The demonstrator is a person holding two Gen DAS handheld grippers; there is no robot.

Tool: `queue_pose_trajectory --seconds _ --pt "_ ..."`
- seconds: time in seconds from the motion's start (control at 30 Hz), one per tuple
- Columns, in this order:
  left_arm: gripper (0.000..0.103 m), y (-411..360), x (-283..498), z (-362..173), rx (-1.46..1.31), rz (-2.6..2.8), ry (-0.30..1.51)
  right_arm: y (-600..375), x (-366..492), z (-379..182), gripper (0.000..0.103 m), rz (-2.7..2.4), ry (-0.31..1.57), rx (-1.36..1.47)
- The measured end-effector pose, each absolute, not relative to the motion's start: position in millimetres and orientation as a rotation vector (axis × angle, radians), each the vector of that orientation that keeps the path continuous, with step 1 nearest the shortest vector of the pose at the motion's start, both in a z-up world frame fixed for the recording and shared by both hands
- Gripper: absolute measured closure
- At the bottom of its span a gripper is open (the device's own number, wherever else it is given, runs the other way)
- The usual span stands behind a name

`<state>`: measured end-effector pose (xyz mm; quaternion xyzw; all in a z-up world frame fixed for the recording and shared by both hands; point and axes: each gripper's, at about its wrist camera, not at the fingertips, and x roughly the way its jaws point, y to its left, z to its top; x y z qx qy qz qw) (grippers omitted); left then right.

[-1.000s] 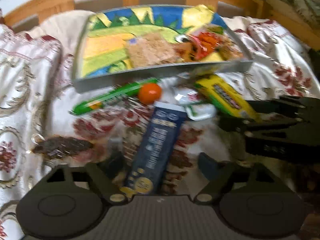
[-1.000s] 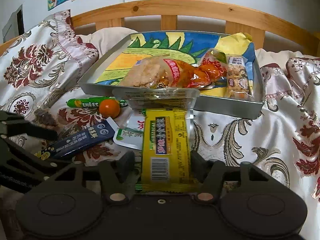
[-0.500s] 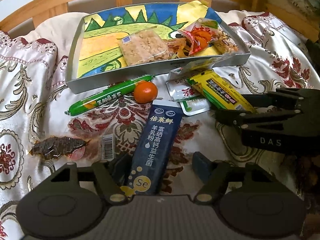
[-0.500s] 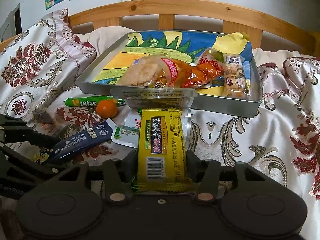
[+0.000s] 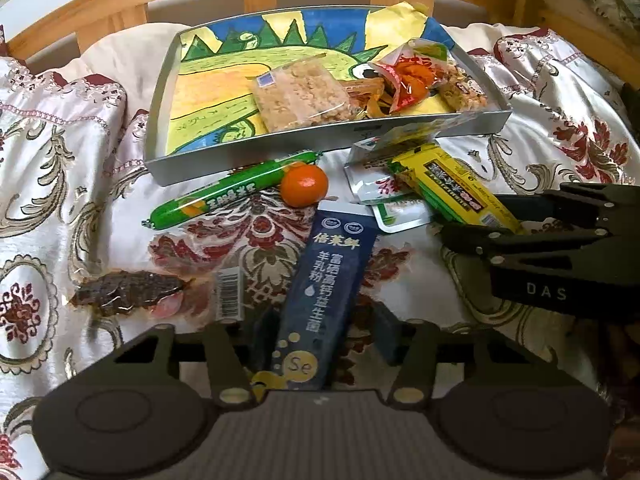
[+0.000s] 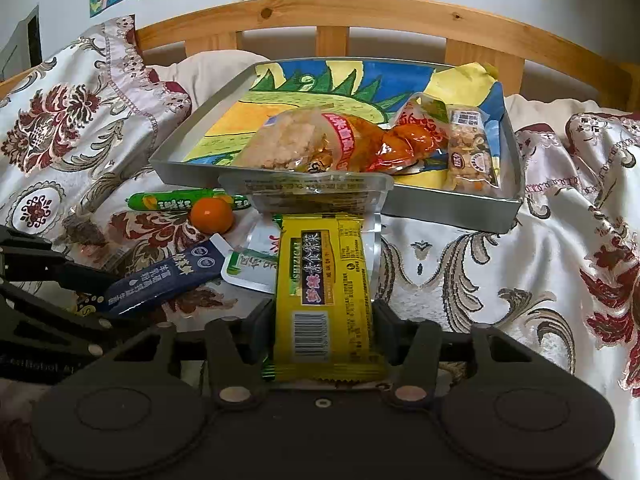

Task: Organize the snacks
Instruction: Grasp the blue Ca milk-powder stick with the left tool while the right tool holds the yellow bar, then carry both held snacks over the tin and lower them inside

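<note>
A grey tray [image 5: 320, 142] with a dinosaur drawing holds several snack bags; it also shows in the right wrist view [image 6: 460, 204]. On the bedspread in front lie a green sausage [image 5: 228, 194], an orange [image 5: 304, 185], white sachets [image 5: 380, 188] and a dried-meat pack [image 5: 132, 294]. My left gripper [image 5: 320, 332] stands open around a dark blue packet [image 5: 324, 292]. My right gripper [image 6: 324, 326] is shut on a yellow snack bar [image 6: 326, 292], which also shows in the left wrist view [image 5: 452, 188].
A wooden bed rail [image 6: 340, 12] runs behind the tray. Rumpled patterned bedspread [image 6: 520, 280] lies all around. A clear packet [image 6: 308, 196] leans on the tray's front wall. The right gripper's body [image 5: 560, 248] crosses the left view's right side.
The left gripper has moved forward and lower along the dark blue packet. The right gripper's fingers have closed in on the yellow snack bar.
</note>
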<state>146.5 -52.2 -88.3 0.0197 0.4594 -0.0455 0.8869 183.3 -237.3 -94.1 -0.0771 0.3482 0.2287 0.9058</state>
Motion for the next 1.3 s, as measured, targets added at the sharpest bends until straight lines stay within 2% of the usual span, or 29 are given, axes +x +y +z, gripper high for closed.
queue_pose_trajectory --seconds 0.07,0.4,0.67,0.97,1.3 --pt "0.057 -51.3 145.5 -87.0 0.040 -0.092 0.959 -235.9 181.8 -93.9 0.051 0.470 0.716 -0.173" --pt "0.065 -57.3 138.2 -78.8 0.009 -0.137 1.001 -232.1 173.2 -89.5 0.052 0.449 0.702 -0.235" --pt "0.066 -61.1 132.8 -76.2 -0.006 -0.135 1.017 -229.8 160.0 -80.8 0.052 0.420 0.680 -0.304" --pt "0.067 -63.4 123.9 -70.7 -0.023 -0.164 1.009 -237.8 142.9 -62.1 0.052 0.404 0.702 -0.242" --pt "0.067 -63.2 113.2 -57.9 -0.044 -0.175 0.986 -238.5 127.5 -47.9 0.052 0.394 0.630 -0.272"
